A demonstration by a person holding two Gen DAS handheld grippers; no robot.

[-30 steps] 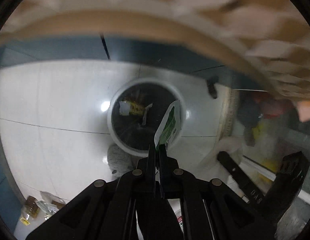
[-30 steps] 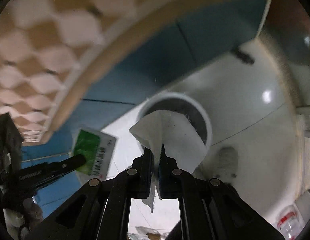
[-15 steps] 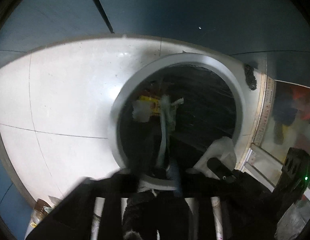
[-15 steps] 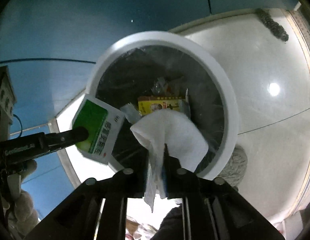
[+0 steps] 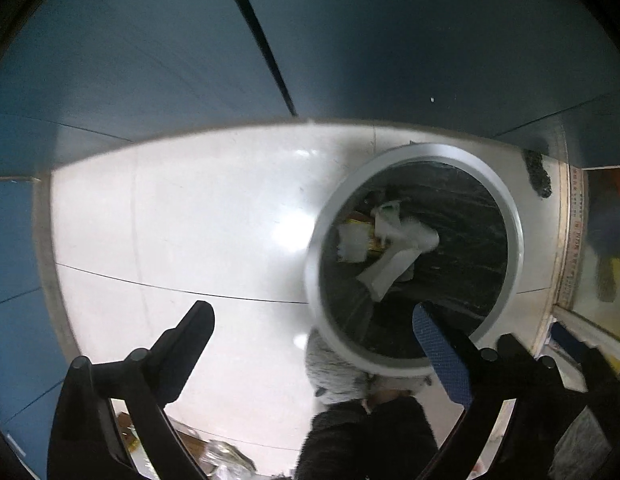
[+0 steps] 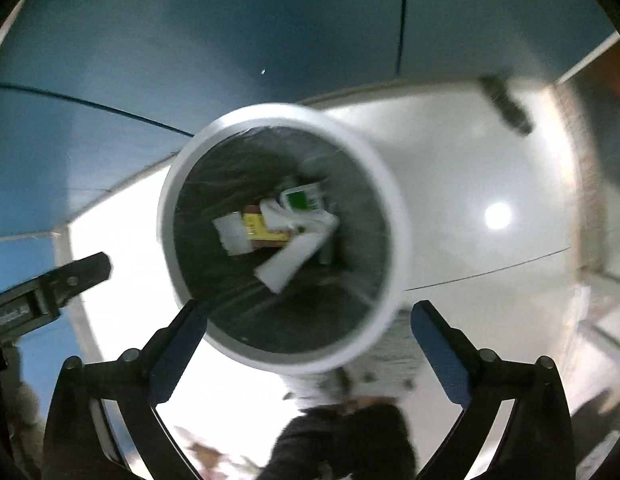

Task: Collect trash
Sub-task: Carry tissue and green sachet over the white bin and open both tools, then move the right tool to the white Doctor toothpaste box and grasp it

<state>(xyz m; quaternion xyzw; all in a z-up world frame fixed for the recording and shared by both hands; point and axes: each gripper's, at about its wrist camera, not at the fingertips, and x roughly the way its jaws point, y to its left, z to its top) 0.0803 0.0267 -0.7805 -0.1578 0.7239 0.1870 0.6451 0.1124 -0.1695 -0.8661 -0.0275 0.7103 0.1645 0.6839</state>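
Observation:
A round white-rimmed trash bin [image 5: 510, 216] with a black liner stands on the white floor; it also shows in the right wrist view [image 6: 394, 208]. Inside lie a white tissue [image 6: 298, 252], a green-and-white packet [image 6: 302, 199], a yellow box [image 6: 262, 228] and other paper; the tissue shows in the left wrist view too [image 5: 394, 264]. My left gripper [image 5: 314, 320] is open and empty above the bin's left edge. My right gripper [image 6: 308, 316] is open and empty above the bin's near rim. The left gripper's fingers [image 6: 82, 272] show at the left of the right wrist view.
Blue wall panels [image 5: 350, 40] rise behind the bin. A grey fuzzy slipper [image 5: 334, 376] stands by the bin's near side. A dark object [image 5: 536, 166] lies on the floor at the back right. Loose wrappers [image 5: 214, 452] lie at the bottom.
Both grippers have opened. The green packet has left my left gripper and the white tissue has left my right gripper; both now lie in the bin.

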